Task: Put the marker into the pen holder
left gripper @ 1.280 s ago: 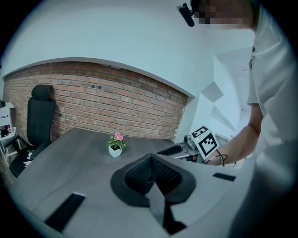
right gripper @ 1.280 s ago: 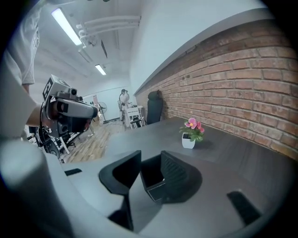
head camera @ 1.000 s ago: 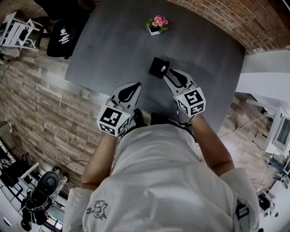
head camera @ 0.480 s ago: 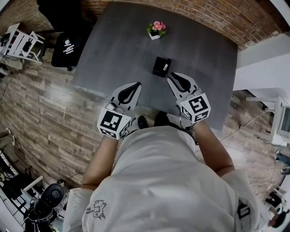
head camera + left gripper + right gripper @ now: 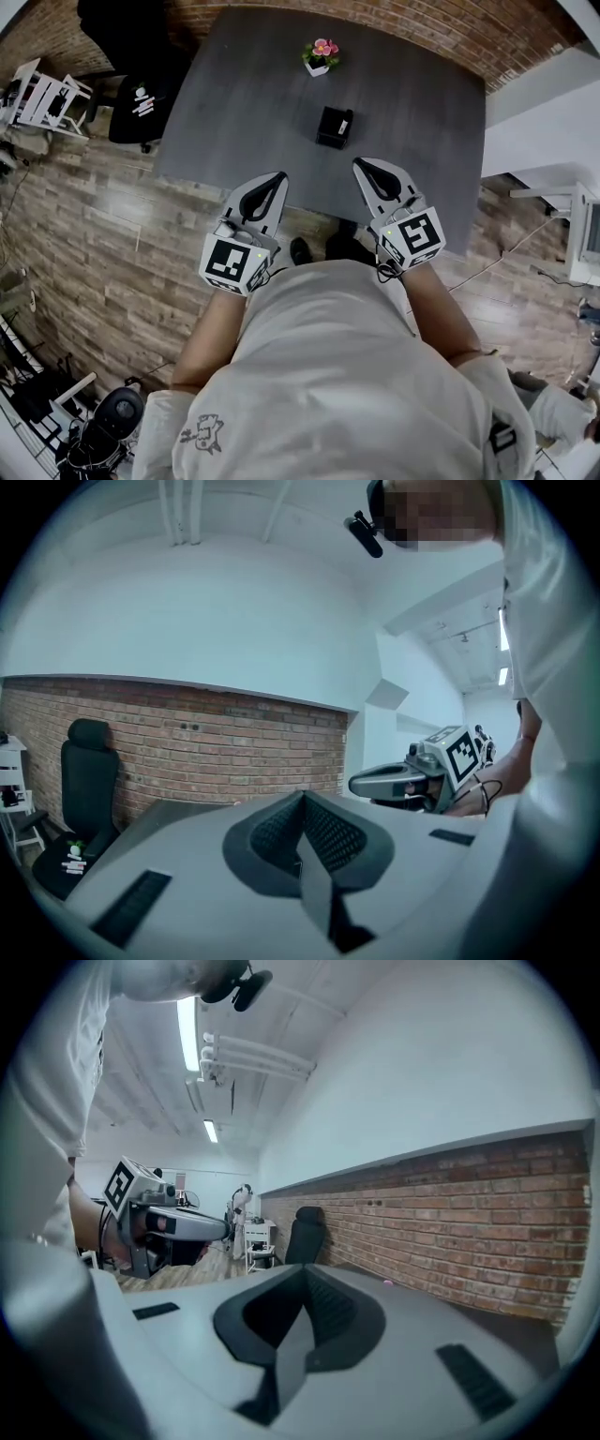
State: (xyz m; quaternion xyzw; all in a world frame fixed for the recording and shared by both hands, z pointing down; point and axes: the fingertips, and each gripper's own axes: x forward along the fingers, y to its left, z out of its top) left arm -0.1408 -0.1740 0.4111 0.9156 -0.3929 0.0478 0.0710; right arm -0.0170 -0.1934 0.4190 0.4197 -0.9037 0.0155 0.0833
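Observation:
The black square pen holder [image 5: 335,127] stands near the middle of the dark grey table [image 5: 244,103]. A small pale tip shows at its right corner; it is too small to tell whether that is the marker. Both grippers hover over the table's front edge, well short of the holder. My left gripper [image 5: 275,179] [image 5: 302,808] is shut with nothing in it. My right gripper [image 5: 367,168] [image 5: 302,1290] is shut too, with nothing between its jaws. Each gripper view shows the other gripper beside it, the right gripper [image 5: 403,782] and the left gripper [image 5: 173,1227].
A small white pot of pink flowers [image 5: 321,53] sits at the table's far side. A black office chair [image 5: 141,89] and a white rack [image 5: 37,89] stand on the wooden floor to the left. A brick wall [image 5: 422,23] runs behind the table.
My right gripper has drawn back from the pen holder toward the person. The holder now stands farther from both grippers. The left gripper has hardly moved.

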